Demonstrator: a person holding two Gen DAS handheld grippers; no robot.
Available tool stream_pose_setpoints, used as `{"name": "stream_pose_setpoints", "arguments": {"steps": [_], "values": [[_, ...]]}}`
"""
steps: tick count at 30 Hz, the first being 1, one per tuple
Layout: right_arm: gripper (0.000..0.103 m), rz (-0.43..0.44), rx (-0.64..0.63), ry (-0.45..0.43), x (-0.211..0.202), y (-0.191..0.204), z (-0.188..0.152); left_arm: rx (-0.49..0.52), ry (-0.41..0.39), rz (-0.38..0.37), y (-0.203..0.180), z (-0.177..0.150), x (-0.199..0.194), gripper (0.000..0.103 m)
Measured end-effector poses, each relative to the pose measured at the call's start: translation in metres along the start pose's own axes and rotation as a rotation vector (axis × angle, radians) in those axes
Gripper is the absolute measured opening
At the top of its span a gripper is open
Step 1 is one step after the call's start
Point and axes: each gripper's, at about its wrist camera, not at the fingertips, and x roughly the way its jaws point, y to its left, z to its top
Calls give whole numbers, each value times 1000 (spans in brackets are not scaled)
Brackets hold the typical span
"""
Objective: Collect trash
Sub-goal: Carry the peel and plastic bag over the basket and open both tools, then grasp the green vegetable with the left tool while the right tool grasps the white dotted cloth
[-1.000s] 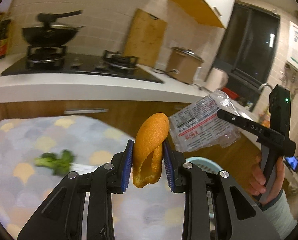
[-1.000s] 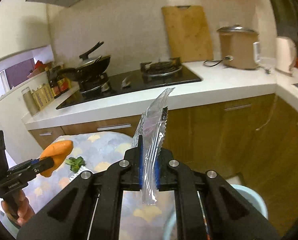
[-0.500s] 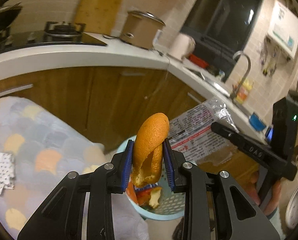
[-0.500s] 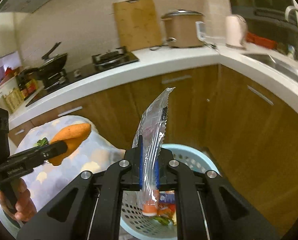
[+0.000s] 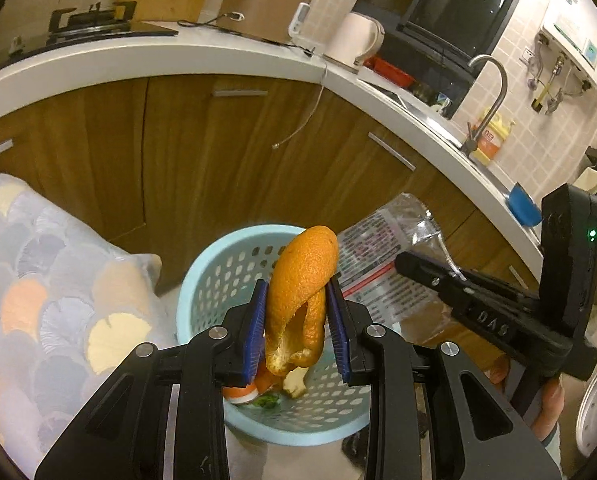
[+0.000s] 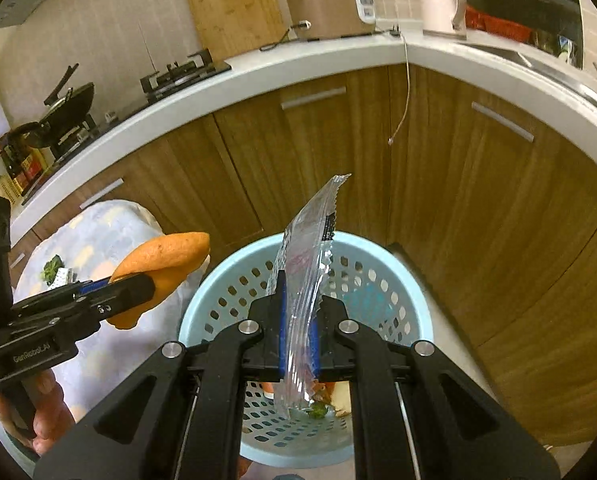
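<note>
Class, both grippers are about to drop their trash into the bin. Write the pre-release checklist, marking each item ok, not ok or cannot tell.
1. Left gripper jaws clamp the curled orange peel: ok.
2. Right gripper jaws clamp the clear plastic wrapper: ok.
3. Light blue perforated plastic basket stands upright, mouth open: ok.
4. Peel is over the basket mouth: ok in the left wrist view; beside the rim in the right, so cannot tell.
5. Wrapper hangs above the basket: ok.
6. Basket has room; only a few scraps at the bottom: ok.
</note>
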Motion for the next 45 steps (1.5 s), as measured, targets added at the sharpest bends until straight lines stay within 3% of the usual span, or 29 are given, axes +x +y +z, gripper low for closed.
{"name": "stream_pose_setpoints", "arguments": {"steps": [4, 6, 7, 8, 14, 19, 22, 24, 26, 33, 37, 40, 45], "values": [[9, -10, 9, 39, 14, 0, -2, -29, 21, -1, 2, 1, 14, 28], [9, -1, 14, 68, 23, 1, -3, -36, 37, 8, 4, 1, 19, 41], [9, 13, 20, 85, 27, 0, -4, -40, 47, 4, 5, 0, 20, 58], [10, 20, 28, 99, 31, 0, -5, -40, 51, 1, 6, -2, 20, 62], [23, -11, 58, 140, 46, -2, -13, -22, 82, 20, 19, -8, 10, 62], [24, 2, 63, 143, 45, 1, -13, -61, 51, 21, 40, -11, -13, 64], [30, 15, 66, 119, 37, 7, -8, -77, 29, 21, 49, -13, -27, 64], [46, 30, 63, 94, 30, 14, -3, -82, 9, 32, 53, -15, -38, 64], [52, 48, 48, 65, 22, 27, 1, -86, -11, 41, 59, -17, -50, 64], [52, 147, -83, -20, 0, 106, 15, -126, -110, 80, 88, -18, -103, 64], [52, 219, -125, -18, 4, 152, 17, -153, -189, 125, 116, -20, -145, 64], [52, 250, -156, 2, 14, 185, 14, -153, -238, 192, 141, -24, -177, 64], [52, 294, -246, 44, 42, 250, 0, -153, -252, 340, 195, -35, -219, 64]]}}
